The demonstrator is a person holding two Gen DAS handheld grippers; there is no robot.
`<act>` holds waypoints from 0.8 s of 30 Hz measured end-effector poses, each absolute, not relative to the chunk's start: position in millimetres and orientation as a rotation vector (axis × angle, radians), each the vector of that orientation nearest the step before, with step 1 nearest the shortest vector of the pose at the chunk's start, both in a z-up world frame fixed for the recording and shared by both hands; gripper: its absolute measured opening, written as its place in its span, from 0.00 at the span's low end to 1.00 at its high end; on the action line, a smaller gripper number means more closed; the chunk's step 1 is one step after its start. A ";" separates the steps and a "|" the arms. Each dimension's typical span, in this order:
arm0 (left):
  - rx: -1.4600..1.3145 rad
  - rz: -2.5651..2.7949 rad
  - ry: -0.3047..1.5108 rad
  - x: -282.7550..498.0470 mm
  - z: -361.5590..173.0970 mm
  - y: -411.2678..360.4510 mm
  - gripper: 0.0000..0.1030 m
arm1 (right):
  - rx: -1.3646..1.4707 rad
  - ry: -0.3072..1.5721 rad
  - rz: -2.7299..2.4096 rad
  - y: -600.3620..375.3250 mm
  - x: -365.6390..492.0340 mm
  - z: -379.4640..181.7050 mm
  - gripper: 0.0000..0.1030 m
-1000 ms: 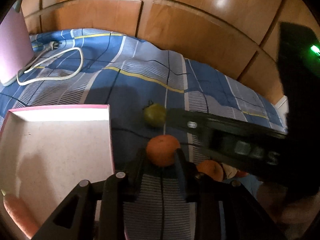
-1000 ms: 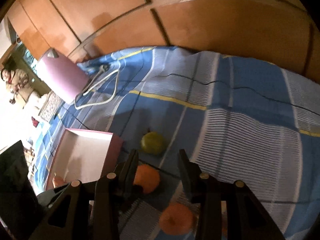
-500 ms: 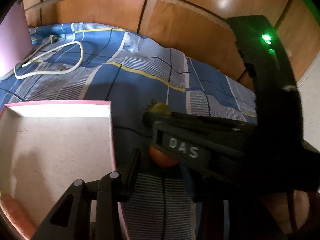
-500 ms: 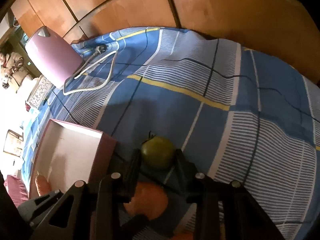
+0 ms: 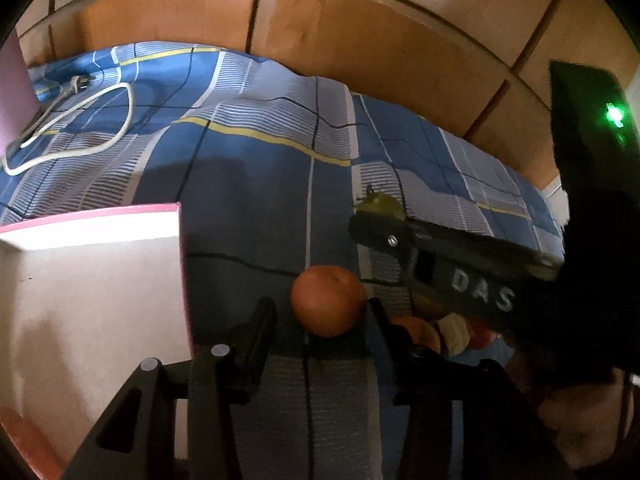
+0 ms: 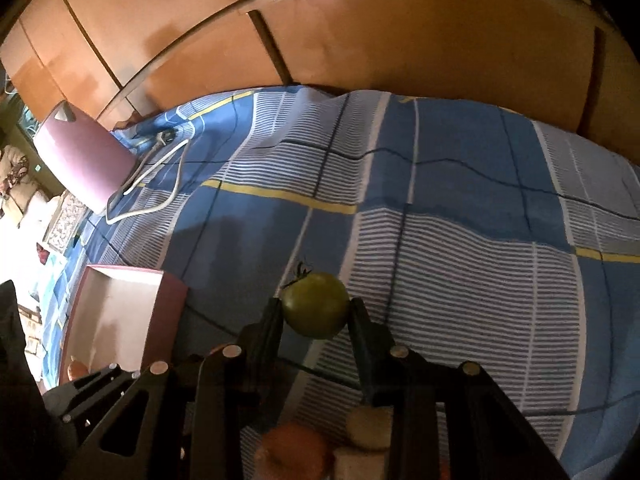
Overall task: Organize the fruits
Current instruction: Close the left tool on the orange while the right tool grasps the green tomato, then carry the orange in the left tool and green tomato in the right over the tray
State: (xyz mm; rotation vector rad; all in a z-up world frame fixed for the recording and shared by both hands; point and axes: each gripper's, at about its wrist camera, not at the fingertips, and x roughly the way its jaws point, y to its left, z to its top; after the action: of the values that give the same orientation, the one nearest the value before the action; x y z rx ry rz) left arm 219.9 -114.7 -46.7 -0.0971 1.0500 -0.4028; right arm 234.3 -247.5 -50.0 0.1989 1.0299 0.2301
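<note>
In the right wrist view my right gripper (image 6: 315,312) is shut on a green tomato (image 6: 315,310), both fingers against its sides, above the blue checked bedsheet (image 6: 460,208). In the left wrist view my left gripper (image 5: 320,312) is open, with an orange (image 5: 328,300) between its fingertips, close to the right finger. The right gripper's arm crosses that view, with the green tomato (image 5: 380,204) at its tip. A pink-rimmed white box (image 5: 88,280) lies left; it also shows in the right wrist view (image 6: 116,312).
More fruit (image 5: 418,330) lies behind the left gripper's right finger, and blurred fruit (image 6: 296,448) shows under the right gripper. A carrot end (image 5: 24,440) lies in the box. A pink appliance (image 6: 80,156) with white cord (image 6: 160,184) sits far left. Wooden panels (image 6: 360,40) stand behind.
My right gripper has closed on the green tomato and drawn back to the right. The orange now shows fully between the left fingers.
</note>
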 end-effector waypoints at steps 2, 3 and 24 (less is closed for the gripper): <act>-0.085 -0.409 1.057 220.8 -46.5 -117.6 0.46 | 0.211 1.025 0.225 -251.1 232.6 -49.4 0.32; -0.078 -0.410 1.058 222.2 -47.1 -118.8 0.46 | 0.214 1.022 0.220 -252.9 232.0 -48.8 0.32; -0.075 -0.362 0.939 196.2 -16.8 -102.3 0.36 | 0.218 0.967 0.199 -256.3 198.8 -24.9 0.32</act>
State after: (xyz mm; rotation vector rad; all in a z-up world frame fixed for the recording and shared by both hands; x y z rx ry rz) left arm 196.2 -102.3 -16.8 -0.0754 0.9386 -0.3619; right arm 198.8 -256.3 -24.9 0.2178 0.9672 0.1995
